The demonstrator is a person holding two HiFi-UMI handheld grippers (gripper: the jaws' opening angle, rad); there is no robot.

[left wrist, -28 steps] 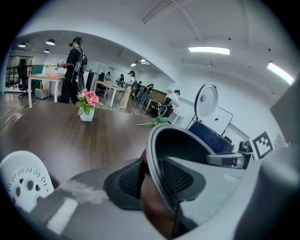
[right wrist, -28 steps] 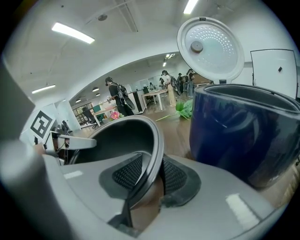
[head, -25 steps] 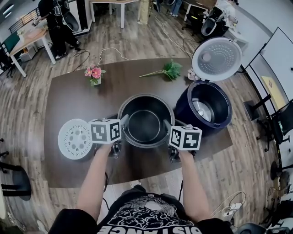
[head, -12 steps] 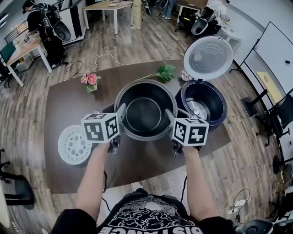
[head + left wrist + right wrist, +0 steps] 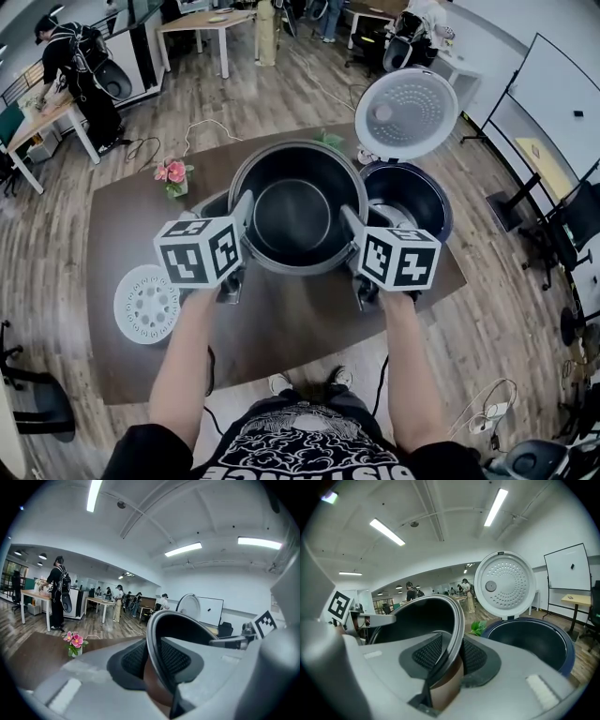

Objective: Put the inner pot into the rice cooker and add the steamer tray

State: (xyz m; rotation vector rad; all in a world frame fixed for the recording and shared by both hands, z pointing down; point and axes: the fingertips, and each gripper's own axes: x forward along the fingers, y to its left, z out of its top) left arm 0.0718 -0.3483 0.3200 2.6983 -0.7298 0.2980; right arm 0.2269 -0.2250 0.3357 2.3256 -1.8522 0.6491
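You hold the dark inner pot (image 5: 292, 211) above the brown table (image 5: 281, 323), a gripper on each side. Your left gripper (image 5: 246, 209) clamps the rim at 9 o'clock, its jaws having just closed further on it. Your right gripper (image 5: 349, 221) clamps the rim at 3 o'clock. The open rice cooker (image 5: 442, 212) stands at the pot's 2 o'clock. The white steamer tray (image 5: 147, 303) lies at 8 o'clock.
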